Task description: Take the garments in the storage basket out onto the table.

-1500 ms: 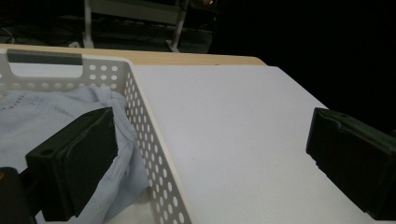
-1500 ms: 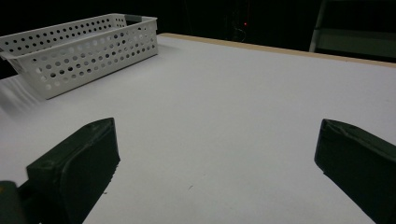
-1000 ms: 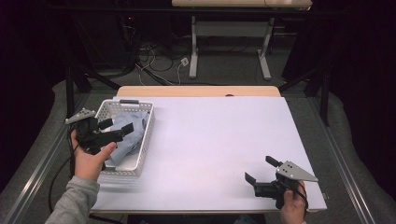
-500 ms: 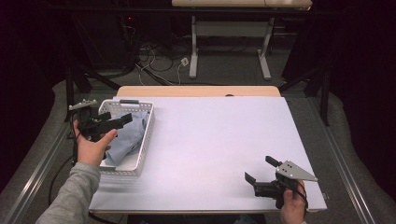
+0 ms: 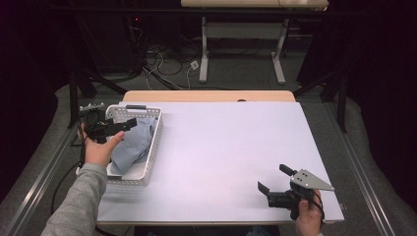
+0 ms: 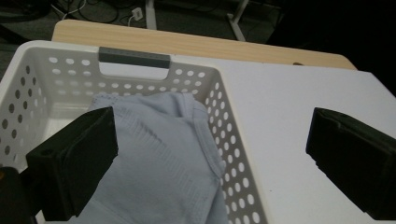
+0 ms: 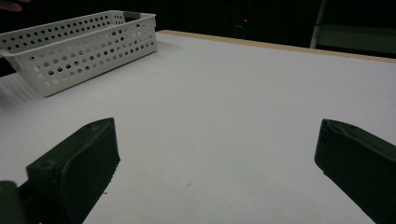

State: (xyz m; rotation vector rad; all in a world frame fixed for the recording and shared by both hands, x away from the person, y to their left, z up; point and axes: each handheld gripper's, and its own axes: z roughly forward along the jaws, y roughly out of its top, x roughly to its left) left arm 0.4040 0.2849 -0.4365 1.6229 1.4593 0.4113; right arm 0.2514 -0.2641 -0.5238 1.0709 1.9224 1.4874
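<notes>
Quickly noted: my left gripper (image 5: pixel 115 127) had lifted back toward the far left corner of the white perforated plastic basket (image 5: pixel 152 147), jaws wide apart and empty. Crumpled light-blue cloth (image 5: pixel 133 145) lay inside the basket, untouched below the jaws, so I judged the grab not yet made. My right gripper (image 5: pixel 276 183) had stayed parked near the right edge of the white table (image 5: pixel 221 147), jaws apart, nothing held. No readable brands or labels anywhere.

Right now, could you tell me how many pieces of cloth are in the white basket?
1 that I can see: a light blue cloth bunched in the white basket at the table's left side, under the open left gripper. More could be hidden beneath it.
</notes>
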